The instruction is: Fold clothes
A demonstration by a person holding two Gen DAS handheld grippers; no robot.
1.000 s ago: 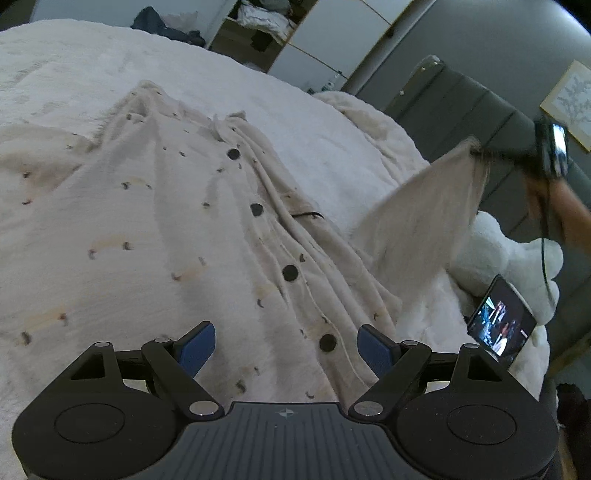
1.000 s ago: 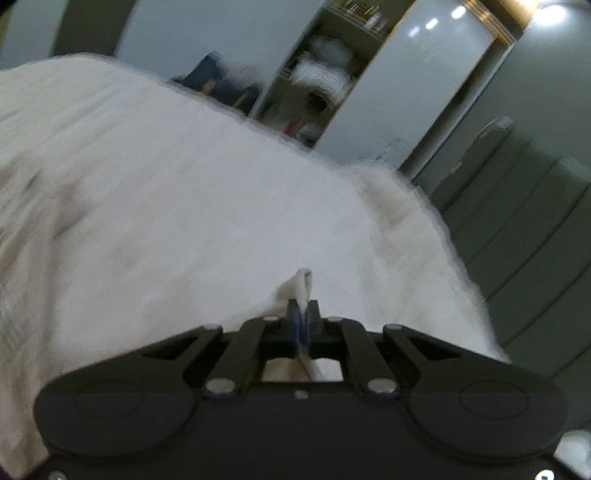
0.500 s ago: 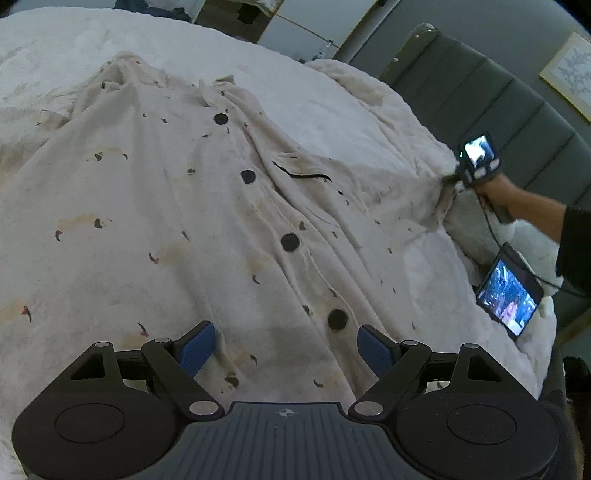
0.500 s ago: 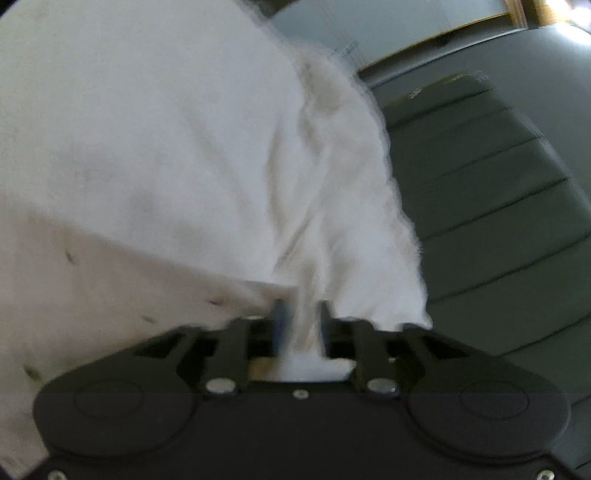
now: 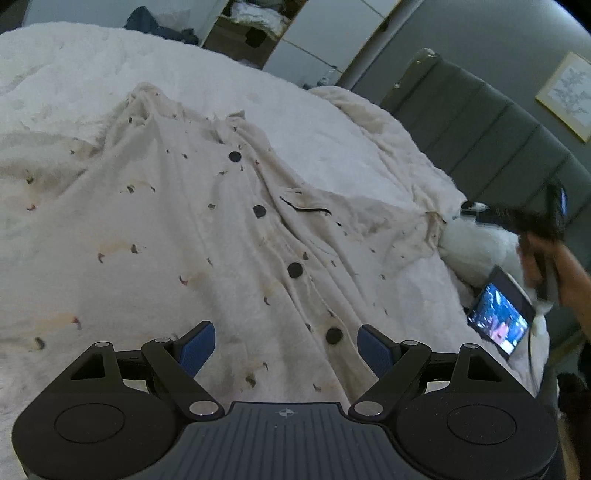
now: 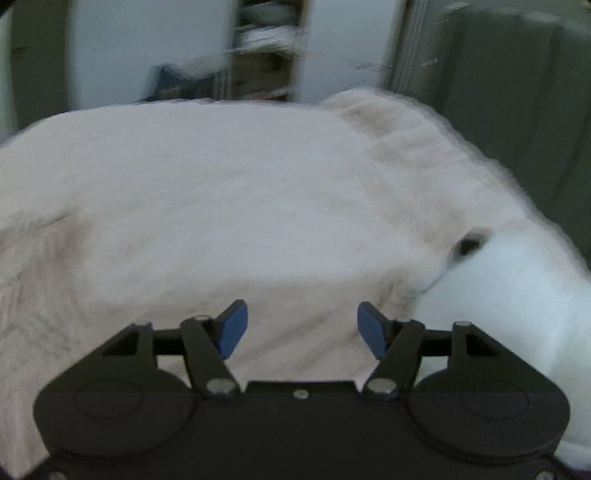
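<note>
A cream button-front shirt (image 5: pixel 207 229) with dark buttons and small printed marks lies spread front-up on the white bed (image 5: pixel 66 74). Its right sleeve (image 5: pixel 413 229) stretches out flat toward the right edge. My left gripper (image 5: pixel 286 347) is open and empty, hovering over the shirt's lower hem by the bottom button. My right gripper (image 6: pixel 302 326) is open and empty over the blurred cream fabric (image 6: pixel 184 240); it also shows in the left wrist view (image 5: pixel 480 214), just off the sleeve's end.
A white plush toy (image 6: pixel 517 288) and a lit phone (image 5: pixel 500 321) lie at the bed's right edge. A grey padded headboard (image 5: pixel 498 129) stands behind. A wardrobe with open shelves (image 5: pixel 255 22) stands beyond the bed.
My right gripper lowered the raised sleeve onto the bed, opened and let it go, then drew back. The left gripper stayed open over the hem.
</note>
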